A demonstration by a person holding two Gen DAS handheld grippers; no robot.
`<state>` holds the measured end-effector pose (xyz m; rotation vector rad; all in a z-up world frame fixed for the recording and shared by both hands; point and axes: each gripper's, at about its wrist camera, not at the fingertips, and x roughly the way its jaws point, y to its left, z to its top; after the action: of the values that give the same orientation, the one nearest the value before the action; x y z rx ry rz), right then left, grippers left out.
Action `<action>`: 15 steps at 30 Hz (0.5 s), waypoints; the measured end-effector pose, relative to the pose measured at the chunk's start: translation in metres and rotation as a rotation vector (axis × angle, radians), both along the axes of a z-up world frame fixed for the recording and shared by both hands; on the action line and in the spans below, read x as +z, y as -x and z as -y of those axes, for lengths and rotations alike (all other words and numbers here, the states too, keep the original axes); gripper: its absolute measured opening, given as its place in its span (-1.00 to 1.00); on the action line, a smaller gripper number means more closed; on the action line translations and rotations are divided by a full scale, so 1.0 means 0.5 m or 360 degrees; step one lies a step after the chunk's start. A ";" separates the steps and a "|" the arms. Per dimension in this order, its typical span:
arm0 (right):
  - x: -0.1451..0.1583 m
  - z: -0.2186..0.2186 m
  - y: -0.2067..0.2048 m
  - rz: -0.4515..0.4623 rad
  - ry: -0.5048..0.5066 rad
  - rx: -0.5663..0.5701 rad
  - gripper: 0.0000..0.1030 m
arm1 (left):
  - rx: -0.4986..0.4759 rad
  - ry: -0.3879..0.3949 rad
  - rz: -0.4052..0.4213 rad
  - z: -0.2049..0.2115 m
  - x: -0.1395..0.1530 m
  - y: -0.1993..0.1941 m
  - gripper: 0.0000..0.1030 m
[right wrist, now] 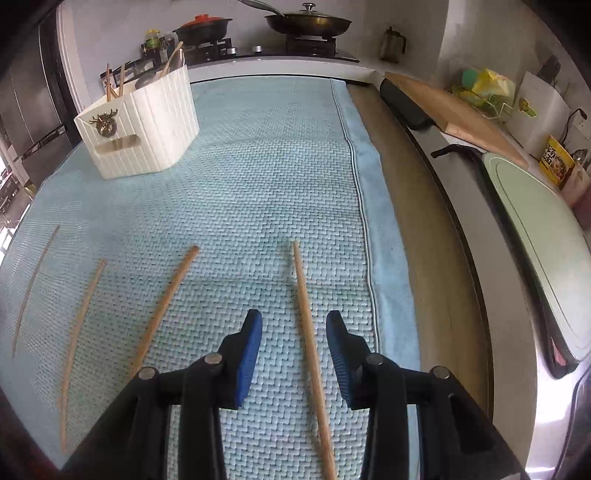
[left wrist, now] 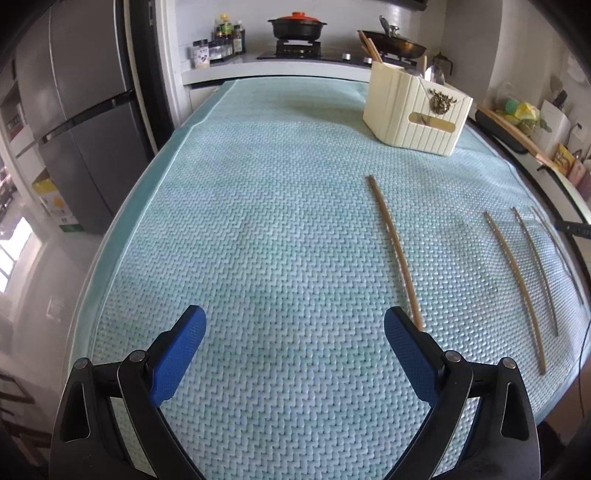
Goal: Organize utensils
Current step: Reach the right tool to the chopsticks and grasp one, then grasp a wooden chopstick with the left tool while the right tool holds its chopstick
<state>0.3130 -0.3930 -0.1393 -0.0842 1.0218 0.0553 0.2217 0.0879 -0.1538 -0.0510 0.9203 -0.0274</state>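
Several wooden chopsticks lie apart on a light blue woven mat [left wrist: 258, 221]. In the left wrist view the nearest chopstick [left wrist: 394, 246] lies just right of my open, empty left gripper [left wrist: 295, 325]. In the right wrist view my right gripper [right wrist: 294, 325] is open, its blue fingers [right wrist: 248, 350] on either side of one chopstick [right wrist: 309, 343] without touching it. Three more chopsticks [right wrist: 166, 310] lie to its left. A cream ribbed utensil holder [left wrist: 413, 110], also in the right wrist view [right wrist: 147, 122], stands at the far end with chopsticks and a spoon in it.
A stove with a black pot [left wrist: 297, 26] and a pan [right wrist: 306, 20] is behind the mat. A fridge [left wrist: 81, 122] stands left. Right of the mat are a wooden board [right wrist: 458, 114], a pale green board [right wrist: 543, 236] and the counter edge.
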 end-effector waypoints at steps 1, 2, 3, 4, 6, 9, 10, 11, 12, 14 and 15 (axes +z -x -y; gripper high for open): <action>-0.007 0.003 -0.008 -0.0018 -0.0014 0.0014 -0.27 | -0.0021 0.0030 -0.0019 0.001 0.002 -0.014 0.89; -0.024 -0.005 -0.033 -0.0046 -0.0018 0.0026 -0.27 | -0.0042 0.0060 -0.0041 0.003 0.002 -0.028 0.89; -0.034 -0.008 -0.047 -0.0068 -0.0009 0.0037 -0.27 | -0.0064 0.0089 -0.0058 0.005 0.003 -0.042 0.89; -0.048 -0.014 -0.057 -0.0080 0.0026 0.0042 -0.31 | -0.0088 0.0112 -0.0070 0.010 0.005 -0.054 0.89; -0.069 -0.011 -0.077 -0.0097 0.0090 0.0017 -0.31 | -0.0138 0.0130 -0.0082 0.021 0.009 -0.075 0.89; -0.077 0.017 -0.085 -0.0099 -0.0060 -0.0050 -0.32 | -0.0220 0.0091 -0.0108 0.047 0.011 -0.107 0.89; -0.076 0.018 -0.087 -0.0111 -0.0071 -0.0056 -0.61 | -0.0243 0.0071 -0.0112 0.058 0.011 -0.116 0.89; -0.075 0.017 -0.092 -0.0125 -0.0061 -0.0052 -0.84 | -0.0264 0.0053 -0.0118 0.066 0.010 -0.129 0.89; -0.075 0.014 -0.093 -0.0134 -0.0047 -0.0044 -0.85 | -0.0278 0.0041 -0.0122 0.074 0.008 -0.143 0.89; -0.076 0.007 -0.092 -0.0129 -0.0017 -0.0032 -0.87 | -0.0293 0.0044 -0.0128 0.085 0.004 -0.175 0.89; -0.077 0.006 -0.088 -0.0122 -0.0009 -0.0036 -0.87 | -0.0302 0.0055 -0.0137 0.090 0.001 -0.192 0.89</action>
<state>0.3572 -0.3960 -0.1777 -0.0656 1.0988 0.0412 0.3178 0.0428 -0.1533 0.0035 1.0084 -0.2186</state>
